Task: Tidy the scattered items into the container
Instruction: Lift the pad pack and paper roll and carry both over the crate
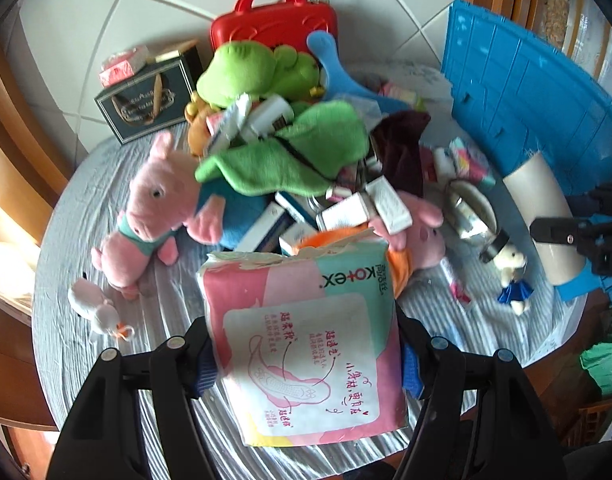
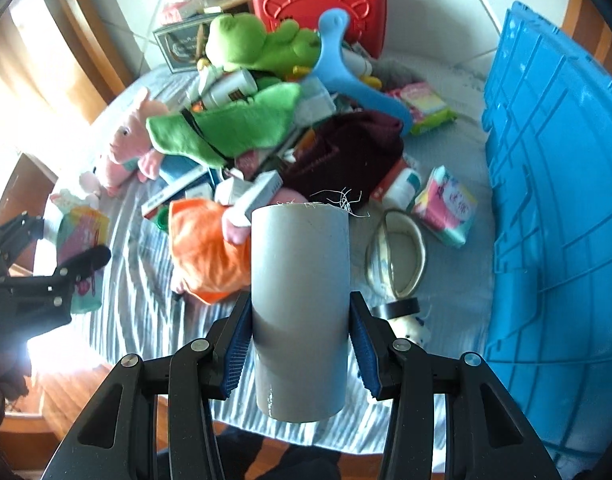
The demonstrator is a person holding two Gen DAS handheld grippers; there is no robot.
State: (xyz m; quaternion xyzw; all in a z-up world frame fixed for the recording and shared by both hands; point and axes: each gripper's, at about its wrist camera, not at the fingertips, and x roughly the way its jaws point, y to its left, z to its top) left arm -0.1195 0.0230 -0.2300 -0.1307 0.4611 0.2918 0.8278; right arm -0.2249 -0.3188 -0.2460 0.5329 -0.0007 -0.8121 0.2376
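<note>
Left gripper (image 1: 306,360): jaws partly spread, blue ribbed pads clamped on a soft plastic pad packet (image 1: 306,344) — pink and mint, glossy, held above the striped cloth (image 1: 106,364). Right gripper (image 2: 300,344): jaws narrower, pressed on both sides of a smooth grey tube (image 2: 300,312) with a frayed top rim. The ribbed blue plastic container (image 2: 553,200) stands at the right — beside the heap of plush toys and cartons.

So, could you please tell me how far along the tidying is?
Nothing visibly binned yet. In hand: the left gripper holds a Kotex pad pack; the right gripper holds a grey tube. Left: the pile with the green plush and pink pig, beside the blue crate.
</note>
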